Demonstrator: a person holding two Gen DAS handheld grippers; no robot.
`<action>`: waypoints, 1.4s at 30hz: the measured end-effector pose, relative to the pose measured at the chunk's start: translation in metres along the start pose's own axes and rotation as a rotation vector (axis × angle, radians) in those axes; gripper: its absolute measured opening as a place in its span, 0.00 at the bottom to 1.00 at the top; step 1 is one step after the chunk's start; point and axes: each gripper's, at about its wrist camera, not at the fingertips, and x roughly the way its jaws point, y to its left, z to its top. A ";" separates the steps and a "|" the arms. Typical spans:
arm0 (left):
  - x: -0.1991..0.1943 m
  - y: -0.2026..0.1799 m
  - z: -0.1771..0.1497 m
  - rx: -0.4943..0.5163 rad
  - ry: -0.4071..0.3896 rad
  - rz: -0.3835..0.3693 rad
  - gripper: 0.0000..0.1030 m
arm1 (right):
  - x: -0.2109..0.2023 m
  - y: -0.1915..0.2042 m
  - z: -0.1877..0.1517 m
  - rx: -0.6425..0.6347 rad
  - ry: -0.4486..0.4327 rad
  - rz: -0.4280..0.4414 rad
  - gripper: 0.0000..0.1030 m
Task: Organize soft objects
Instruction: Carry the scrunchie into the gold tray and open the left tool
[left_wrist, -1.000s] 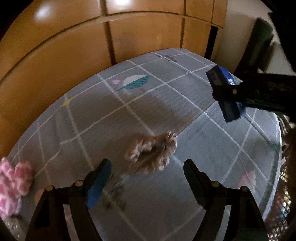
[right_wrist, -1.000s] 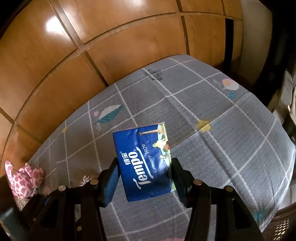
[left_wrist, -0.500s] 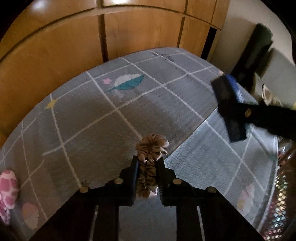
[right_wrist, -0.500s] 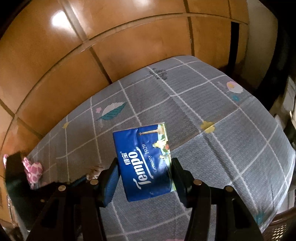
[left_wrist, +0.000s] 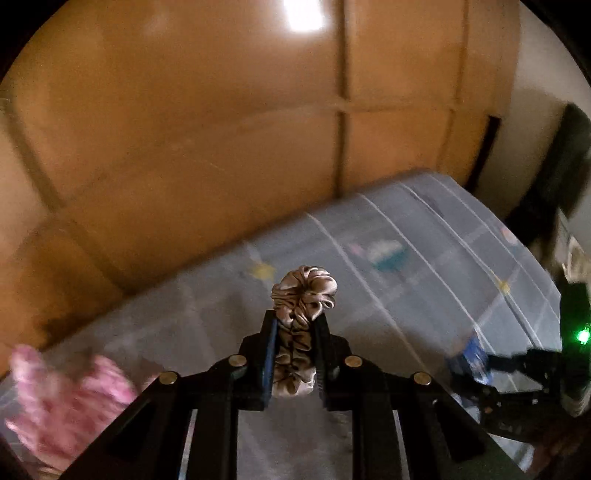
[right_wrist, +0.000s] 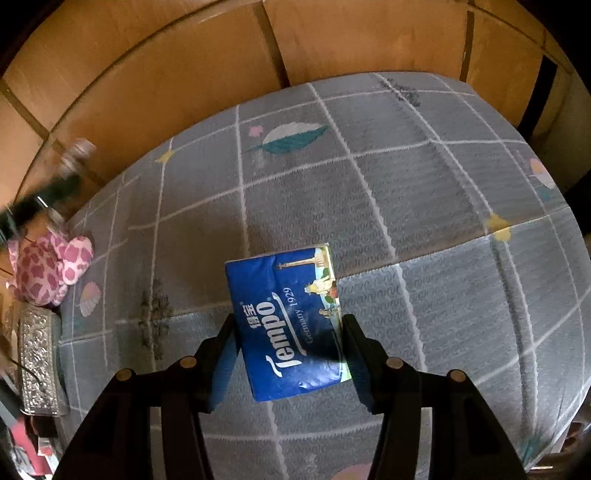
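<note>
Right gripper (right_wrist: 288, 328) clamps a blue "Tempo Germany 1929" tissue pack (right_wrist: 286, 317).

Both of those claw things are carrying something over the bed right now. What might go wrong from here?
The left fingers pinch the beige scrunchie only along its middle, and its top bunches loose above them, so it may slip out. The right fingers clamp the blue tissue pack by its lower part, with most of it sticking out forward, so it may tilt or drop. The two tools are close together and might bump.
</note>
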 end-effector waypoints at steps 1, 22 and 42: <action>-0.007 0.014 0.005 -0.017 -0.013 0.023 0.18 | 0.000 -0.001 0.001 0.003 0.003 0.000 0.53; -0.137 0.317 -0.076 -0.460 -0.062 0.459 0.18 | 0.017 0.003 0.005 0.018 0.037 -0.056 0.53; -0.236 0.359 -0.332 -0.785 -0.065 0.482 0.18 | 0.043 0.034 0.005 -0.068 0.056 -0.144 0.52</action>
